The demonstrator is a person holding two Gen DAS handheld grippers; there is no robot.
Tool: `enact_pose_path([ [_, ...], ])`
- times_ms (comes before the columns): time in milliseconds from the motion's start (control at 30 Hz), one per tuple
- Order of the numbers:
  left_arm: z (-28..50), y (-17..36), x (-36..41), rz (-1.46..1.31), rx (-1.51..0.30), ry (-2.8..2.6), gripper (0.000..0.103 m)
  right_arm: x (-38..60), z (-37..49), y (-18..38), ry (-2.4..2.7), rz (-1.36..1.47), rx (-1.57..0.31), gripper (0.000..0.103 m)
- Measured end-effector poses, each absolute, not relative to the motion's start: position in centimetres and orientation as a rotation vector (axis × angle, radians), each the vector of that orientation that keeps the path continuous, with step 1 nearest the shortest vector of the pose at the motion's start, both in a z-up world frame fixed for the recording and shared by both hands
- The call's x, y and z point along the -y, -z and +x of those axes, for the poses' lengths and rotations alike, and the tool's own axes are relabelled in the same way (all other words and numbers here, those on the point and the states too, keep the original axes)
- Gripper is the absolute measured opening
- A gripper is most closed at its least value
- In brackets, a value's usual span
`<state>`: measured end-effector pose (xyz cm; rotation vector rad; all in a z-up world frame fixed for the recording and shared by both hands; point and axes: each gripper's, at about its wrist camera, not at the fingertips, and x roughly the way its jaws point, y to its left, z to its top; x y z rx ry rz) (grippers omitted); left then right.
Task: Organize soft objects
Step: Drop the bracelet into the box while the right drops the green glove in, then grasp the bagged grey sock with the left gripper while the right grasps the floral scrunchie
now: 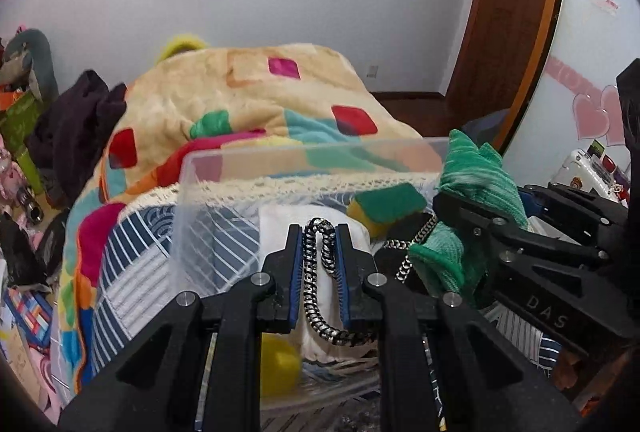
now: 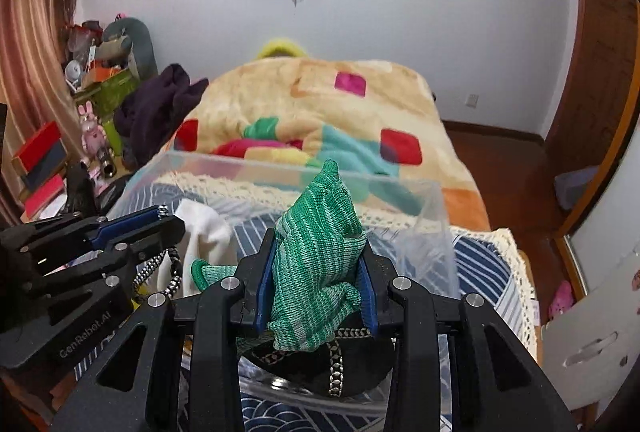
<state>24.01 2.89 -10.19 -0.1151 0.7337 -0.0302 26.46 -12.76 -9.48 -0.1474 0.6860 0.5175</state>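
Observation:
My left gripper (image 1: 319, 232) is shut on a black-and-silver braided strap (image 1: 316, 272) over the clear plastic bin (image 1: 208, 168). The strap runs to a black bag (image 2: 320, 364) low in the bin. My right gripper (image 2: 318, 260) is shut on a green knit cloth (image 2: 316, 256), held above the bin; it also shows in the left wrist view (image 1: 476, 180). In the bin lie a white cloth (image 1: 280, 220), a green-and-yellow sponge (image 1: 384, 206) and a yellow ball (image 1: 280, 364). The left gripper shows at the left of the right wrist view (image 2: 160, 220).
The bin stands on a blue-striped cover with a lace edge (image 2: 488, 264) on a bed. A patchwork blanket (image 2: 320, 100) is heaped behind it, with a dark purple garment (image 2: 160, 108) at its left. Cluttered shelves (image 2: 92, 80) stand left, a wooden door (image 2: 600, 72) right.

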Motion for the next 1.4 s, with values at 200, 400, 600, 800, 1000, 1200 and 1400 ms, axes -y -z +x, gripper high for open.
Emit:
enact_pose_path([
  [200,24.3,10.7,-2.8,-0.116,-0.752,0.027,0.016,12.7,26.3,10.3,-0.507,-0.173,-0.708,0.035],
  [400,24.1,10.7,-3.4,-0.15,-0.77,0.051,0.03,12.6,26.3,10.3,-0.489,-0.21,-0.708,0.045],
  [600,23.2,10.1,-3.3,-0.14,-0.76,0.053,0.041,13.6,25.9,9.3,-0.479,-0.194,-0.676,0.062],
  [800,21.0,8.0,-3.6,-0.135,-0.701,0.067,0.052,14.9,24.8,7.8,-0.481,-0.17,-0.621,0.074],
  [1000,18.5,6.1,-4.0,-0.13,-0.643,0.07,0.065,15.7,22.8,5.7,-0.468,-0.179,-0.531,0.082],
  [1200,15.7,6.0,-3.6,-0.077,-0.62,0.056,0.077,16.2,20.7,5.2,-0.481,-0.191,-0.491,0.084],
  [1400,13.7,8.6,-3.0,-0.029,-0.684,0.053,0.077,16.6,19.5,7.1,-0.536,-0.145,-0.527,0.086],
])
